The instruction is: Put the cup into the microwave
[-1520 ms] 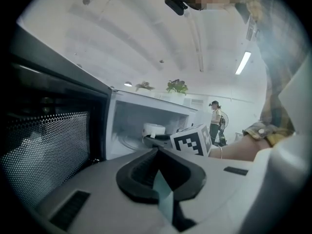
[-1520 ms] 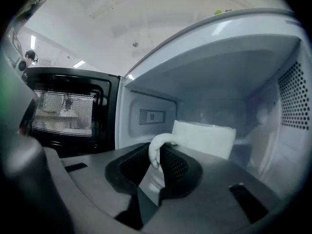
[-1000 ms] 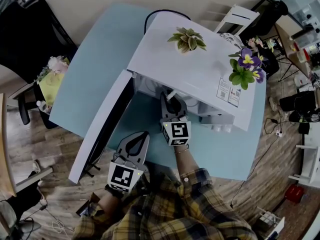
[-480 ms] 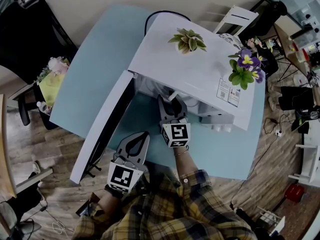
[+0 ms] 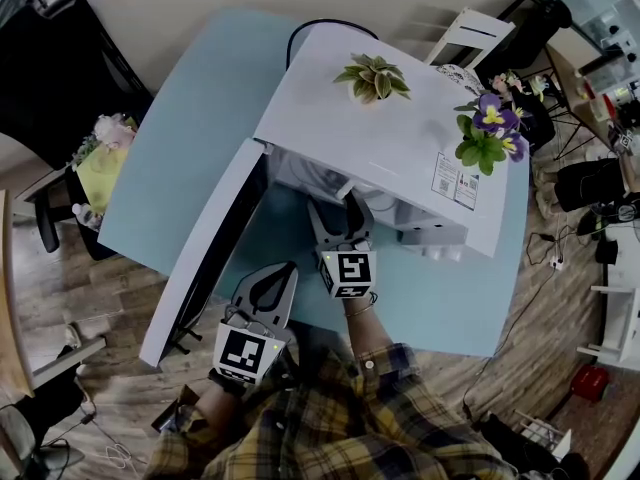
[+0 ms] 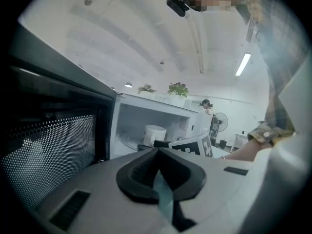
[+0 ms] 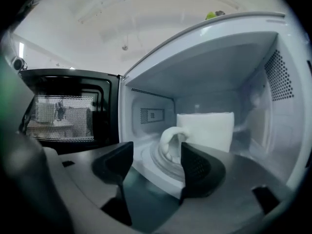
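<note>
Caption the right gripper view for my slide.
White cup sits on the turntable in the microwave; the right gripper's jaws are opening, its handle loose between them.

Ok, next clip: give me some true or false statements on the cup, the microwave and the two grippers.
The door of the microwave stands open. True.
The cup stands outside the microwave. False: it stands inside, on the turntable.
The right gripper is clamped on the cup. False: its jaws are opening, and the cup's handle shows between them, not pressed.
Two plants stand on top of the microwave. True.
The left gripper reaches inside the microwave. False: it is outside, beside the door, jaws together.
</note>
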Motion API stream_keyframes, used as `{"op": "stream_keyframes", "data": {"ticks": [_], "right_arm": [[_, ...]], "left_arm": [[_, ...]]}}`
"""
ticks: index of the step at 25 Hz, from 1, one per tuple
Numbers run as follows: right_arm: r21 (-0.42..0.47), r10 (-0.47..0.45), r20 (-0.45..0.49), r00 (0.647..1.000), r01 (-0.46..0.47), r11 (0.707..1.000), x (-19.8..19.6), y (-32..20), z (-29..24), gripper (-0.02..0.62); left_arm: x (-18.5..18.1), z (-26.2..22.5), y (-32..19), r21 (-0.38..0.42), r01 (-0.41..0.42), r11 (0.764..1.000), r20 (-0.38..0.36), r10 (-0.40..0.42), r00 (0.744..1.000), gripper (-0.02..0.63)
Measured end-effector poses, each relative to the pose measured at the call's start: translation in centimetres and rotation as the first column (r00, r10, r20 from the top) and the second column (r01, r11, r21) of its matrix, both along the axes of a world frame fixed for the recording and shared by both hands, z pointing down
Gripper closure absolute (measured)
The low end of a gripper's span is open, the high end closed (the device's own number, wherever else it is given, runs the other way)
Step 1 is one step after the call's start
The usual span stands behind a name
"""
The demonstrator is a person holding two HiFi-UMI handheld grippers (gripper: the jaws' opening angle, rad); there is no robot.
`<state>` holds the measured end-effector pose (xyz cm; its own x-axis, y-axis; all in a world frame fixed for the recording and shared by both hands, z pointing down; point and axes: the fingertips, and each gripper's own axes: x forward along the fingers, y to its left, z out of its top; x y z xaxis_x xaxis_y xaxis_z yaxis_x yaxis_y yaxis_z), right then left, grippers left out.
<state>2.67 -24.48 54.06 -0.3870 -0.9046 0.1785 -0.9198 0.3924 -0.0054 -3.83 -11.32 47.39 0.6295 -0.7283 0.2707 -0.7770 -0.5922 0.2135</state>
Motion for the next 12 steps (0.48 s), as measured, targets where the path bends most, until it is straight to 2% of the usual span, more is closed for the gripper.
{"op": "stream_keyframes", "data": {"ticks": [7, 12], "right_arm": [[-0.008, 0.002, 0.023, 1.000, -0.001, 1.000, 1.0, 1.0, -0.4, 0.307], [-0.014, -0.046, 0.018, 0.999, 0.047, 0.999, 1.2, 2.5, -1.3, 0.307]], "left_arm": [[-0.1, -0.3, -0.1, 0.010, 0.012, 1.000, -0.005, -0.012, 1.000, 0.614], [-0.4, -1.0, -0.5, 0.029, 0.025, 0.999, -0.008, -0.025, 1.000, 0.614]]}}
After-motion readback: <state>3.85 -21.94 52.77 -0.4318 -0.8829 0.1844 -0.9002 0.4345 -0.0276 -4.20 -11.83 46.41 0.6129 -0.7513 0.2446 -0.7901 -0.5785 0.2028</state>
